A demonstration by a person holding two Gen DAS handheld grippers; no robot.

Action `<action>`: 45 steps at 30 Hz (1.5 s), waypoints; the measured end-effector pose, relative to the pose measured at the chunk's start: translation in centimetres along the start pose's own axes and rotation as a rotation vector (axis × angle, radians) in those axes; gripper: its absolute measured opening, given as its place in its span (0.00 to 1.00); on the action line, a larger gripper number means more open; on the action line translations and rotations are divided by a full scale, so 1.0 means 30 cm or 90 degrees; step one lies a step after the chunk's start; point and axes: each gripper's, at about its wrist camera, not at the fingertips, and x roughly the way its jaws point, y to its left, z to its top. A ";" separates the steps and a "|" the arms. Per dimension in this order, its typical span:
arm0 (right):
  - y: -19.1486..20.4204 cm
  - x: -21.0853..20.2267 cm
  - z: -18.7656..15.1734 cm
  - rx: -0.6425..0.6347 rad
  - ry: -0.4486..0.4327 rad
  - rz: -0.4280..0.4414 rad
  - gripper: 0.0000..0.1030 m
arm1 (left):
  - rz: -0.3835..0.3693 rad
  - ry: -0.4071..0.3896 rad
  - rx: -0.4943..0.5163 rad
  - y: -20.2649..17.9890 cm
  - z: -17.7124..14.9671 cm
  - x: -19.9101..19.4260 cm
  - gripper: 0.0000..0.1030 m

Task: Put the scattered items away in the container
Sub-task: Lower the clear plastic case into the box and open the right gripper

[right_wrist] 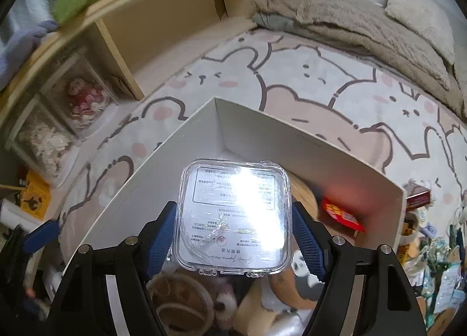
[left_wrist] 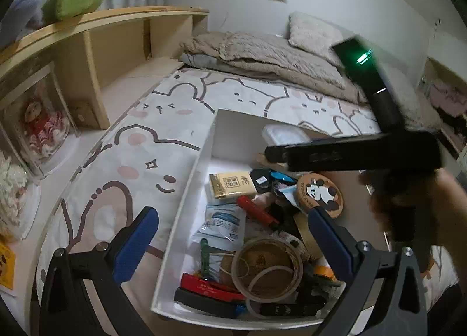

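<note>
The right gripper holds a clear square plastic case with a white printed label. Its two blue pads press on the left and right sides of the case. The case hangs over the open white cardboard box, close to the box's far corner. A bright light spot shines on the case lid.

The left gripper holds nothing, and its blue fingers stand wide apart. It hangs over the near end of the same box. One finger is over the bed sheet with pink and brown cartoon bears, and the other is over the things in the box.

The box sits on that sheet. Inside it lie a round wooden coaster with a panda picture, a roll of clear tape, a small gold packet, a red pen-shaped thing and a flat red pack. More small things lie on the sheet, outside the box's right wall, in the right wrist view.

Behind the sheet are a folded tan fluffy blanket and a light wooden shelf.
</note>
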 end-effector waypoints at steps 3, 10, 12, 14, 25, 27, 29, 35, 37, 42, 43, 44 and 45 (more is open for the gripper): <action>-0.004 0.077 0.016 0.024 0.040 -0.002 0.74 | -0.009 -0.016 -0.023 0.032 -0.004 -0.022 1.00; -0.004 0.212 0.008 -0.014 0.112 -0.040 0.74 | -0.045 -0.015 -0.058 0.074 -0.011 -0.020 1.00; -0.005 0.237 -0.002 -0.019 0.134 -0.033 0.74 | -0.054 -0.010 -0.062 0.076 -0.012 -0.014 1.00; 0.001 0.254 -0.016 -0.025 0.155 -0.009 0.74 | -0.058 -0.009 -0.062 0.076 -0.014 -0.012 1.00; 0.058 0.196 -0.028 -0.066 0.144 0.027 0.74 | -0.058 -0.012 -0.058 0.060 -0.016 -0.022 1.00; 0.045 0.182 -0.023 -0.061 0.141 0.024 0.74 | -0.056 -0.010 -0.056 0.055 -0.016 -0.022 1.00; 0.034 0.170 -0.019 -0.053 0.137 0.025 0.74 | -0.054 -0.008 -0.054 0.049 -0.017 -0.023 1.00; 0.023 0.102 -0.022 -0.045 0.098 0.031 0.75 | -0.040 -0.009 -0.049 0.027 -0.011 -0.037 1.00; 0.017 0.057 -0.031 -0.048 0.075 0.041 0.75 | -0.037 -0.009 -0.045 0.015 -0.009 -0.043 1.00; 0.006 -0.052 -0.056 -0.063 0.034 0.049 0.74 | -0.027 -0.005 -0.035 -0.021 0.002 -0.050 1.00; 0.004 -0.077 -0.062 -0.066 0.023 0.047 0.74 | -0.026 -0.003 -0.034 -0.029 0.006 -0.052 1.00; 0.001 -0.098 -0.066 -0.067 0.013 0.046 0.75 | -0.024 -0.001 -0.033 -0.038 0.010 -0.056 1.00; -0.002 -0.118 -0.069 -0.067 0.005 0.048 0.74 | -0.024 -0.001 -0.034 -0.044 0.014 -0.061 1.00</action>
